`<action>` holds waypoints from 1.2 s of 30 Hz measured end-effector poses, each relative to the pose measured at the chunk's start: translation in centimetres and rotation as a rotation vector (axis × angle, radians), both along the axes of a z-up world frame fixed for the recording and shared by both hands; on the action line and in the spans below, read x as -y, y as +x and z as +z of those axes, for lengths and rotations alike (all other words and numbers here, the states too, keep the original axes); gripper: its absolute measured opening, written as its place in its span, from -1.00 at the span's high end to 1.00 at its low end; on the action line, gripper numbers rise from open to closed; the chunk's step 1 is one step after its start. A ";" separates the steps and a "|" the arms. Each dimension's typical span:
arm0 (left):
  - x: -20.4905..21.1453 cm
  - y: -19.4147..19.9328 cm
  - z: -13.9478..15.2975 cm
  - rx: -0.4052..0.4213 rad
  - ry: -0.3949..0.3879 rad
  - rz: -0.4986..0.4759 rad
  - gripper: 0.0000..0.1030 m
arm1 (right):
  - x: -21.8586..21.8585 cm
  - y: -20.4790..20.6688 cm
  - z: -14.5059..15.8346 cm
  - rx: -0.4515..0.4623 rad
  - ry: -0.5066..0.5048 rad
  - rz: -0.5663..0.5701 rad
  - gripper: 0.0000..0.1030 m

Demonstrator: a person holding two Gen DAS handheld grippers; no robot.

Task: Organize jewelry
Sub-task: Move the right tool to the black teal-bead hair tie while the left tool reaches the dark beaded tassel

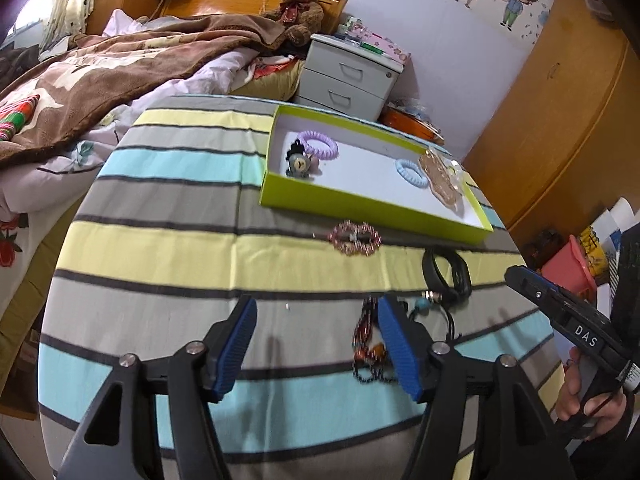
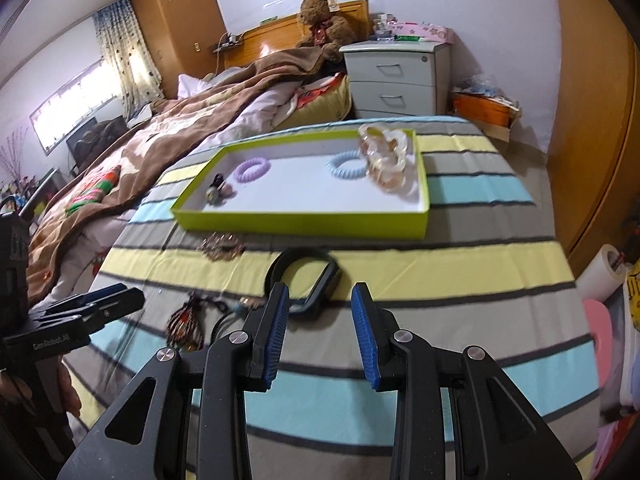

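Left wrist view, nearest item: my left gripper (image 1: pixel 316 344), jaws wide apart and holding nothing, poised over the striped cloth (image 1: pixel 160 248) that covers the table. Just by its right blue pad lies a beaded necklace (image 1: pixel 368 344) in red, black and orange, partly hidden behind that pad, with a dark cord and a turquoise bead beside it. Next out, a black band (image 1: pixel 444 274) lies on the yellow stripe, and left of it a pink sparkly lip-shaped clip (image 1: pixel 354 239), both on the cloth and outside the box. Right wrist view: my right gripper (image 2: pixel 320 336), jaws apart and empty, sits just short of the black band (image 2: pixel 304 280), whose near edge shows between the blue pads; I cannot tell whether either pad touches it. Beyond the loose pieces, the green box (image 1: pixel 360 208) with a white floor holds a purple coil hair tie (image 1: pixel 320 145), a small dark charm (image 1: pixel 298 162) touching it, a blue coil hair tie (image 1: pixel 410 171) and a large amber clip (image 1: pixel 442 182) leaning at the box's far right end. Farthest: a grey bedside cabinet (image 2: pixel 394 80) and a teddy bear (image 2: pixel 324 20) on the bed.
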State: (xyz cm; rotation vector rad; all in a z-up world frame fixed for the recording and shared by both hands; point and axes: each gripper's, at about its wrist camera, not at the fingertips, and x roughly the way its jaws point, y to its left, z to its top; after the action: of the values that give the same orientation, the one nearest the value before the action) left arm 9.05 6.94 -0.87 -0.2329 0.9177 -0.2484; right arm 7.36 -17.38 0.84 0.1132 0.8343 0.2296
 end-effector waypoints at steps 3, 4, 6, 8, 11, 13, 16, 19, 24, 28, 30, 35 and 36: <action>0.0 -0.6 -0.7 -0.024 0.007 -0.006 -0.30 | -0.6 -0.3 -0.9 -0.035 0.011 0.017 0.35; -0.1 -0.7 -0.9 -0.033 -0.003 -0.009 -0.30 | -0.9 -0.5 -1.2 -0.040 0.012 0.024 0.35; -0.1 -1.1 -1.3 -0.055 -0.031 -0.027 -0.30 | -1.4 -0.6 -1.5 -0.048 0.007 0.039 0.35; -0.1 -1.5 -1.6 -0.062 -0.020 -0.036 -0.30 | -2.0 -0.8 -1.8 -0.055 0.006 0.048 0.35; -0.2 -2.0 -1.7 -0.060 0.001 -0.041 -0.30 | -2.8 -0.9 -2.1 -0.066 -0.002 0.060 0.35; -0.5 -2.4 -1.7 -0.057 -0.007 -0.040 -0.30 | -3.6 -0.9 -2.4 -0.075 -0.017 0.076 0.35; -1.0 -2.8 -1.8 -0.056 -0.009 -0.031 -0.30 | -4.3 -0.7 -3.0 -0.095 -0.028 0.084 0.35; -1.3 -2.9 -2.0 -0.066 -0.017 -0.028 -0.30 | -4.8 -0.3 -3.4 -0.100 -0.048 0.073 0.35; -1.9 -3.2 -2.1 -0.066 -0.020 -0.013 -0.30 | -5.4 0.1 -3.7 -0.099 -0.089 0.063 0.35; -2.2 -3.2 -2.1 -0.066 -0.020 -0.004 -0.30 | -5.9 0.2 -3.9 -0.087 -0.124 0.061 0.35; -2.2 -3.1 -2.1 -0.067 -0.019 -0.004 -0.30 | -6.1 0.1 -3.9 -0.079 -0.142 0.061 0.44; -1.9 -2.8 -2.0 -0.070 -0.014 -0.010 -0.30 | -5.4 0.1 -3.9 -0.074 -0.147 0.048 0.86; -1.8 -2.7 -2.0 -0.071 -0.014 -0.010 -0.30 | -5.3 0.1 -3.9 -0.073 -0.147 0.049 0.90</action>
State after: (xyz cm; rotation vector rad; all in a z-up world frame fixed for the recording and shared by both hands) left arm 6.34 8.79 -2.91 -0.2519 0.9881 -0.2572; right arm 7.42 -12.04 -3.06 -0.0373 0.9244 0.2104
